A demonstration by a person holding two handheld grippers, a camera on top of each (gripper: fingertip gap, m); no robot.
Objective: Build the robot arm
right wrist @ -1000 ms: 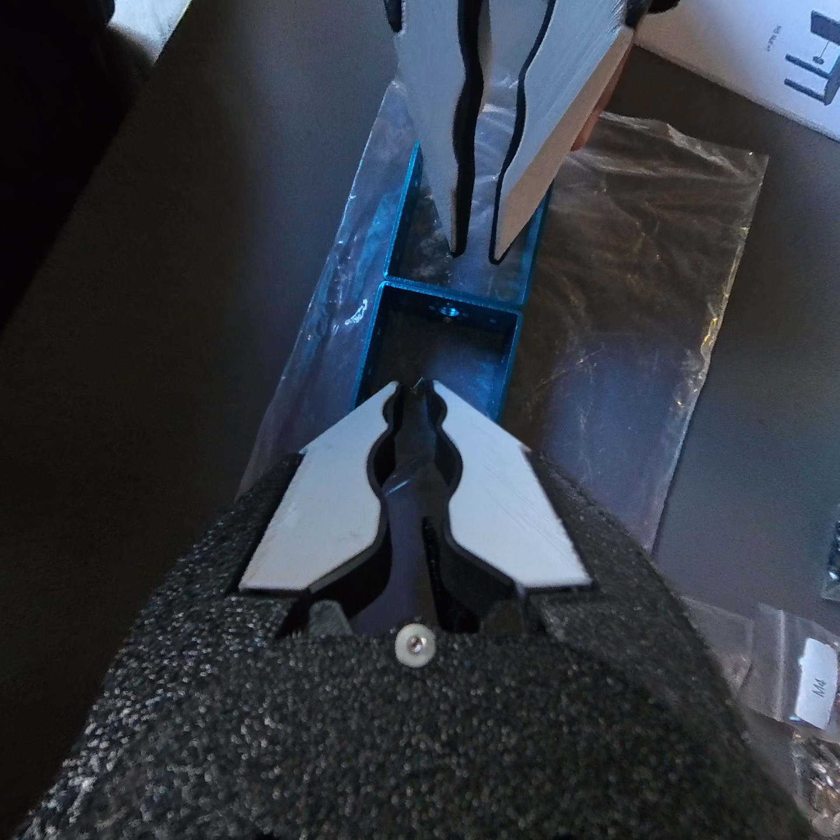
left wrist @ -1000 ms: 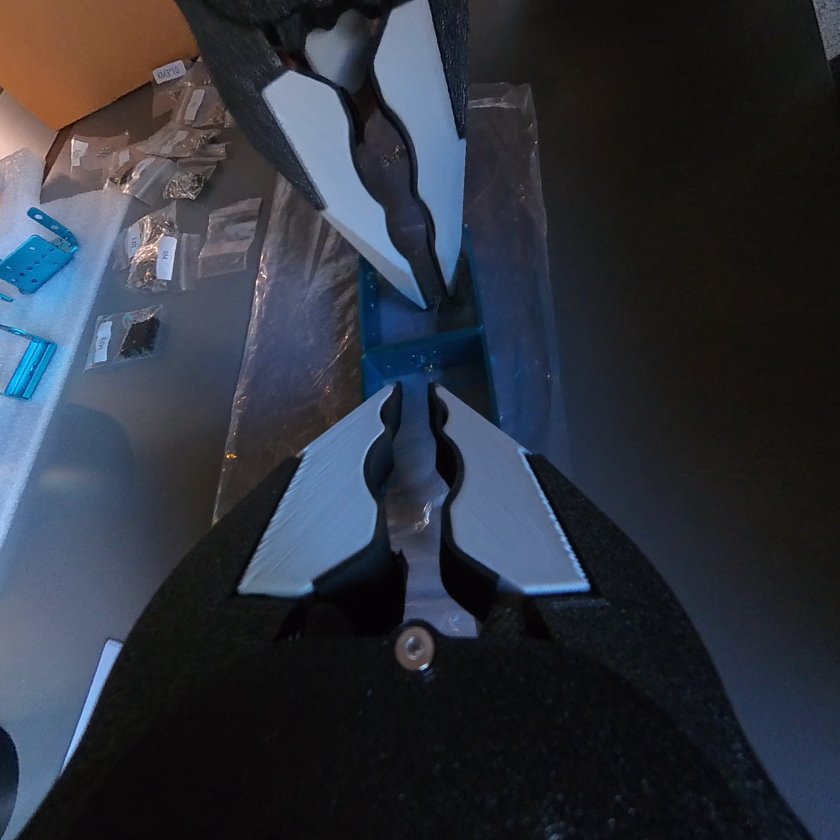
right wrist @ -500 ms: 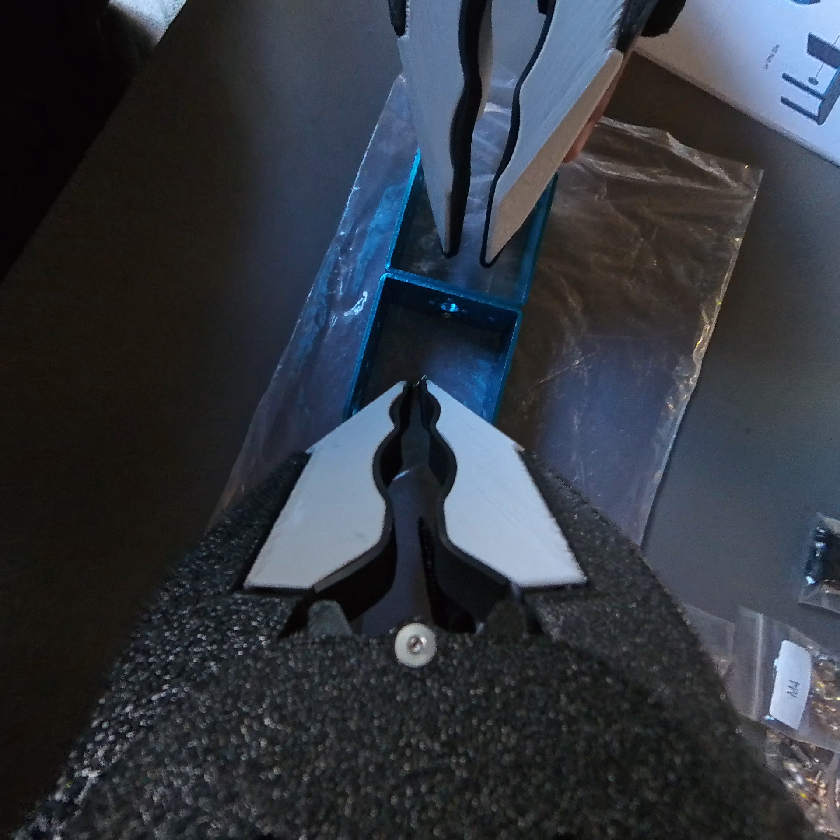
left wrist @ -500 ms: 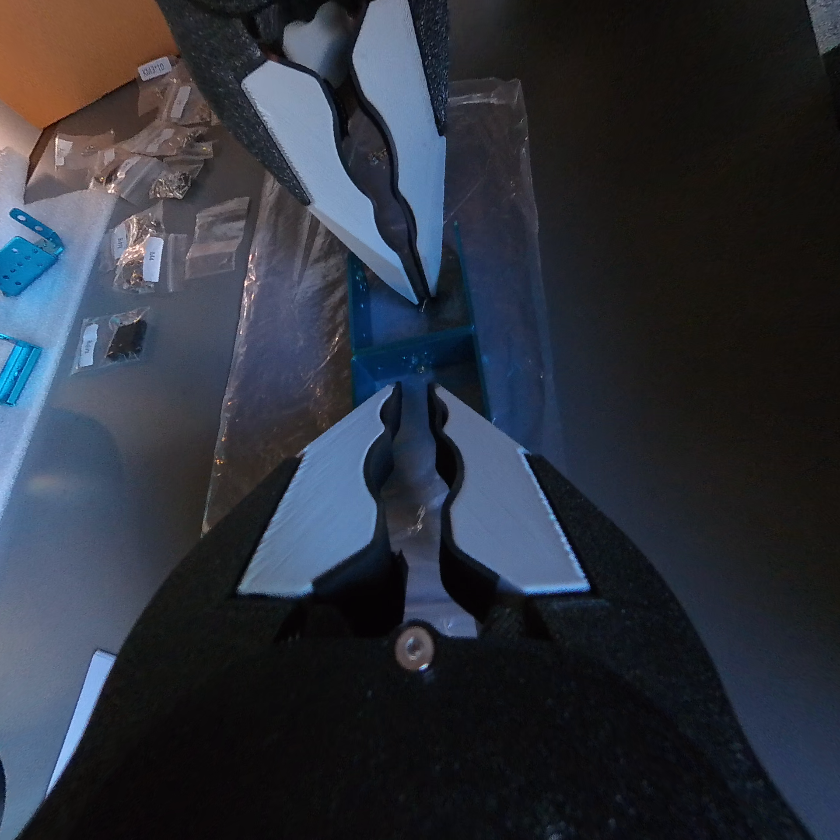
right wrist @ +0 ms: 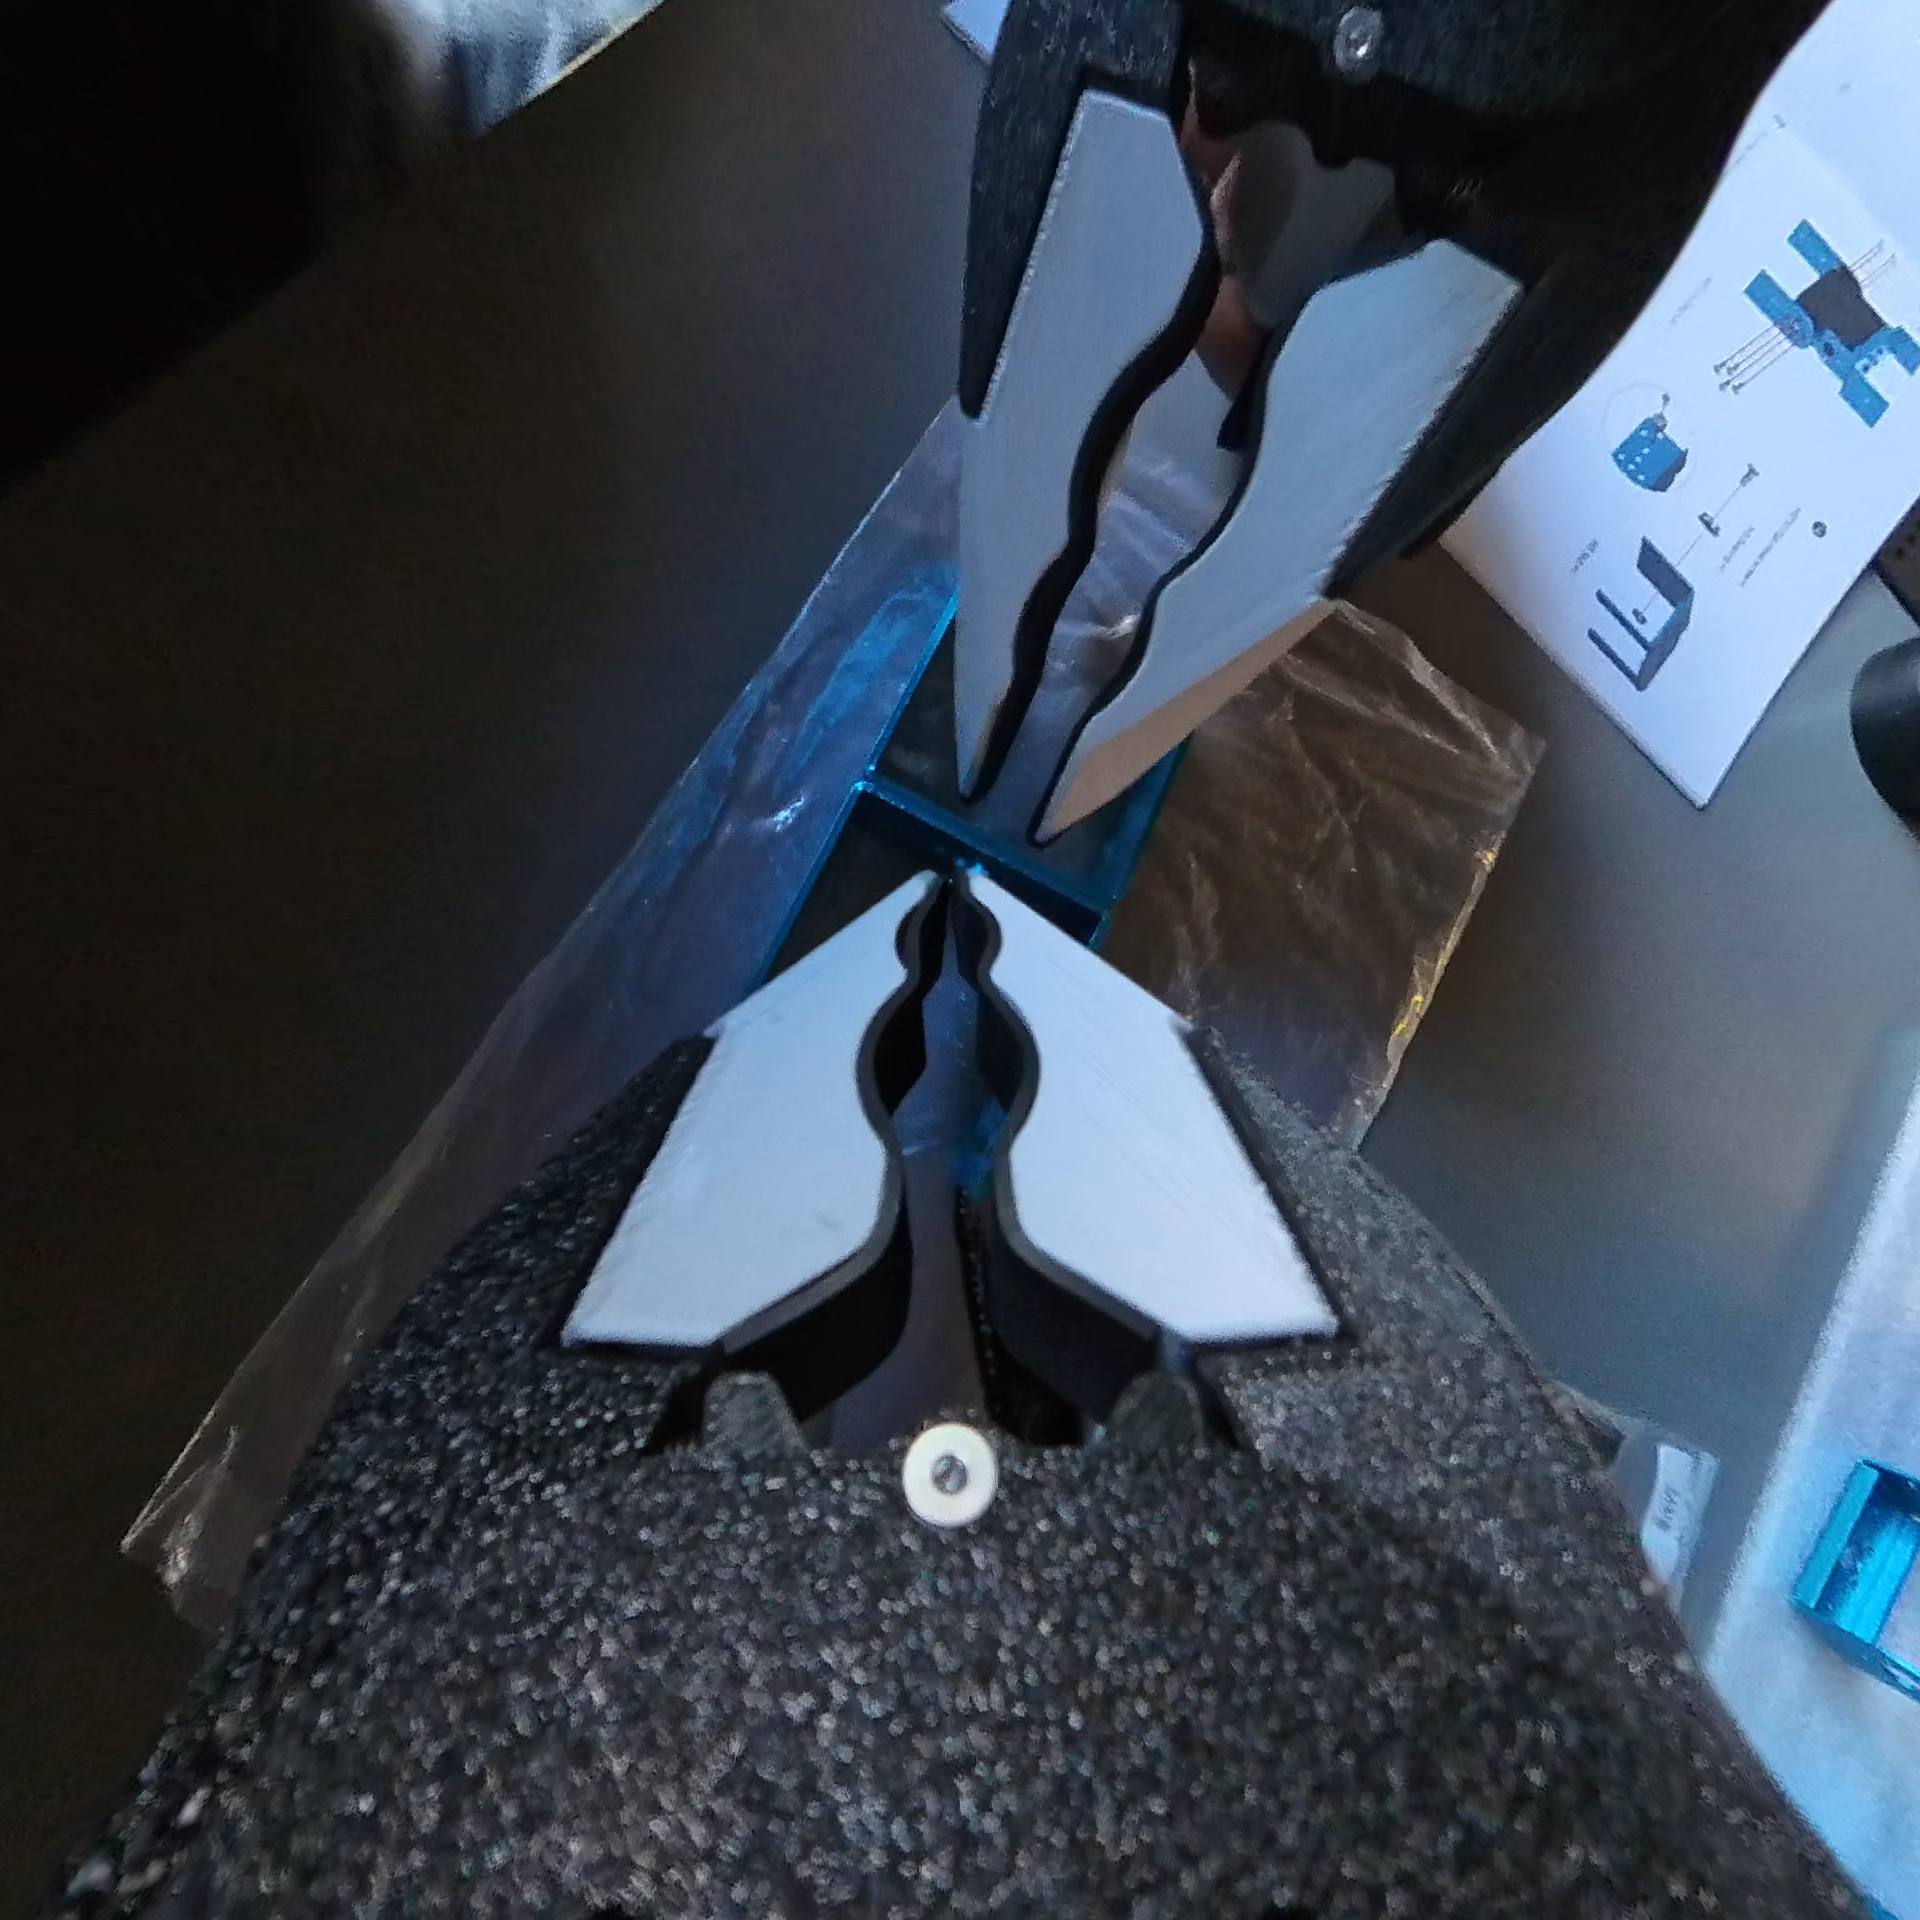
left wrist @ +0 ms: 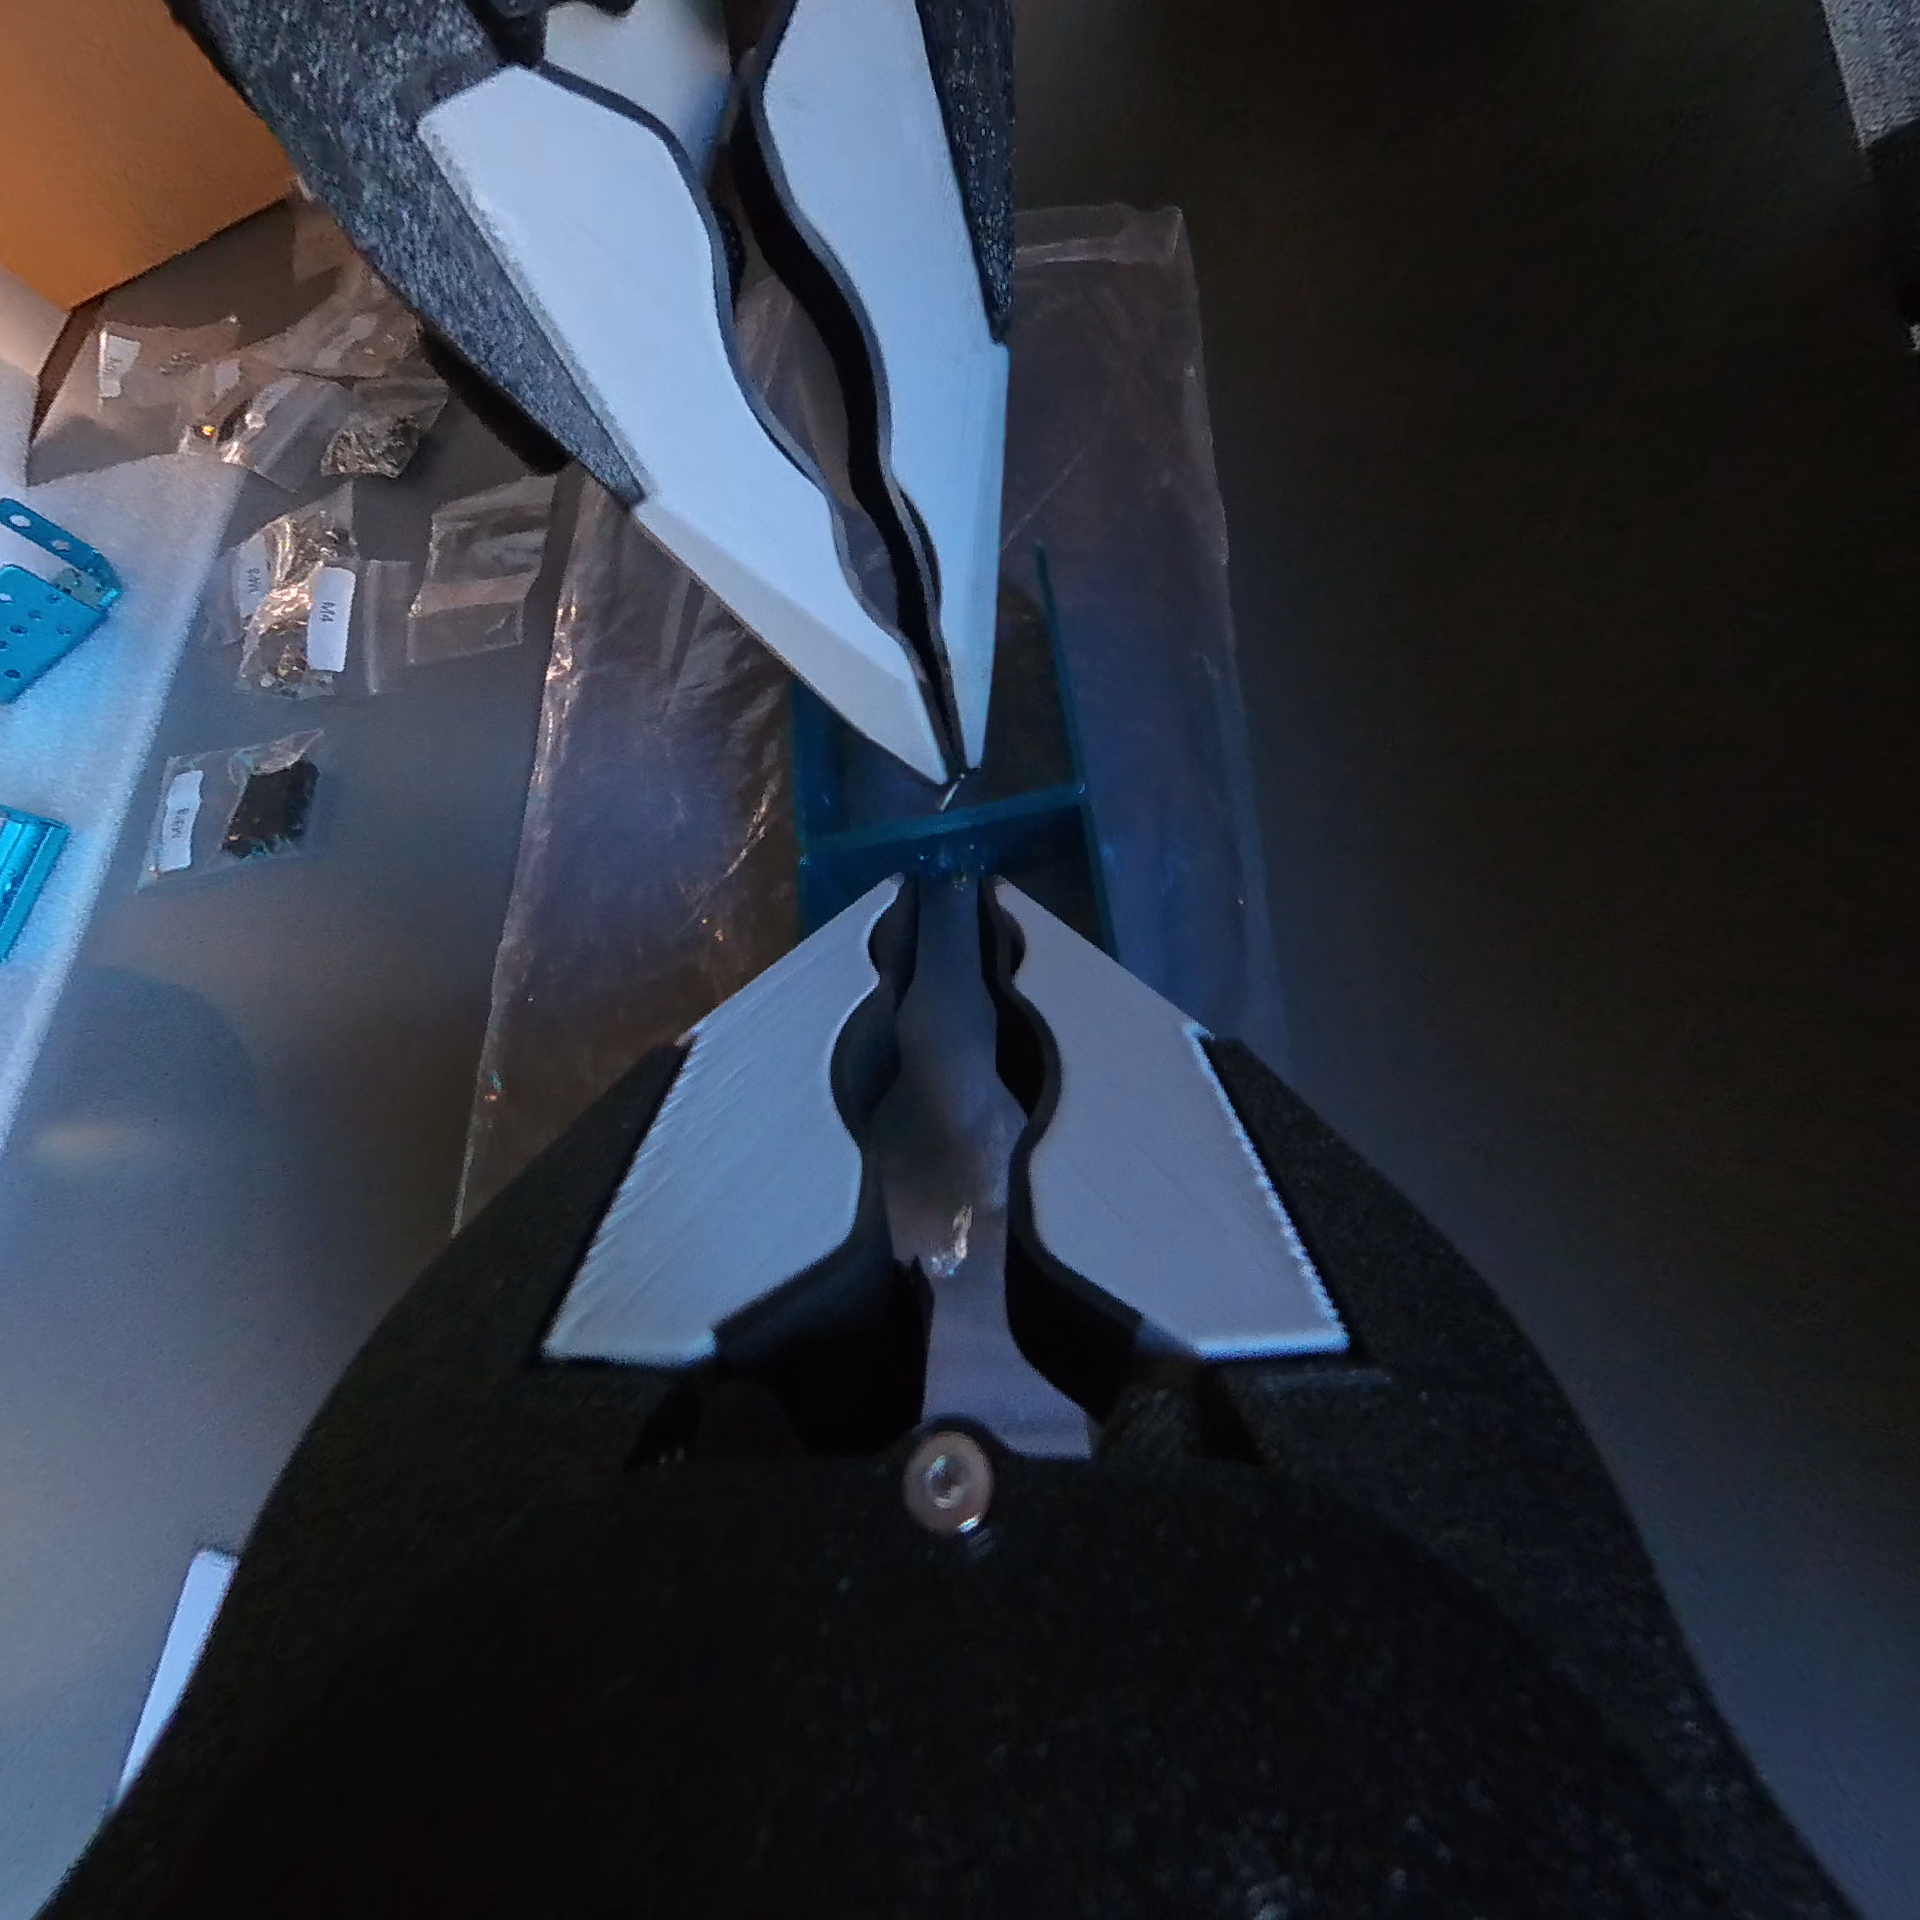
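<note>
the blue metal bracket (left wrist: 940, 831) is an anodised h-shaped frame: two long side walls joined by a cross-wall with a small hole at its middle. it lies on a clear plastic bag (left wrist: 644, 790) spread flat on the dark grey worktop (left wrist: 1558, 727), directly ahead of both tools, which face each other across the cross-wall.

the left tool (left wrist: 948, 881) has its tips a narrow gap apart, just at the near face of the cross-wall; nothing sits between them. the right tool (right wrist: 951, 878) has its tips pressed together, and in the left wrist view (left wrist: 954, 764) a tiny metallic piece shows at their very point, too small to name, so whether it is truly pinched cannot be told. in the right wrist view the left tool (right wrist: 1006, 816) reaches down into the bracket's far bay.

only the left wrist view shows the small zip bags of hardware (left wrist: 296, 623) off to the left tool's left, a white foam sheet (left wrist: 62, 831) carrying a blue perforated plate (left wrist: 42, 613), and an orange surface (left wrist: 125, 135) beyond. only the right wrist view shows a white instruction sheet (right wrist: 1704, 488) with blue diagrams to the right tool's far right, and a small blue part (right wrist: 1860, 1579) on a pale surface at its near right.
</note>
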